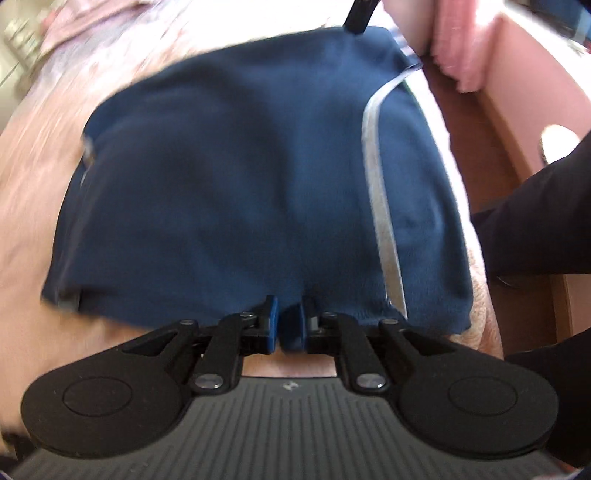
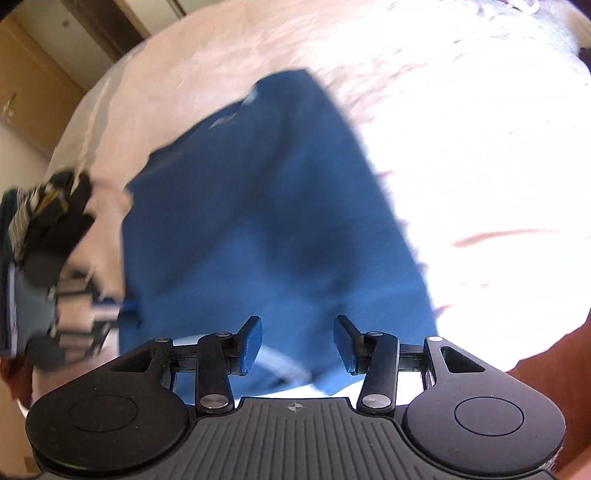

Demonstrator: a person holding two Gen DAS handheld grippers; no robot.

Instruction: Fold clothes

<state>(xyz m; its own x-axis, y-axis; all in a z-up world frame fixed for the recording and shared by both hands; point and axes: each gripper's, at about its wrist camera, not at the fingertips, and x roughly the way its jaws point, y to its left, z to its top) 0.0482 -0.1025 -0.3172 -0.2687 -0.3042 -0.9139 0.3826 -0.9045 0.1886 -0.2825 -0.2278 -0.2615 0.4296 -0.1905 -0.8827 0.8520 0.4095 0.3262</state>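
Left wrist view first: the left gripper (image 1: 289,321) has its blue pads drawn in to a narrow gap, pinching the near hem of the blue garment (image 1: 240,192), with a little fold of cloth caught between them. From there the garment spreads away flat over the pink bedspread (image 1: 33,192), a pale stripe (image 1: 376,192) running down its right side. A dark sleeve (image 1: 535,221) reaches in from the right edge. At the garment's far edge a black finger of the right gripper (image 1: 356,16) pokes down. Right wrist view: the right gripper (image 2: 297,341) hovers with its jaws spread wide and nothing between them, the garment's edge lying just under and beyond the tips. Off to the left, blurred, the left gripper sits at the cloth's side edge. Beyond, the bedspread washes out in bright light.
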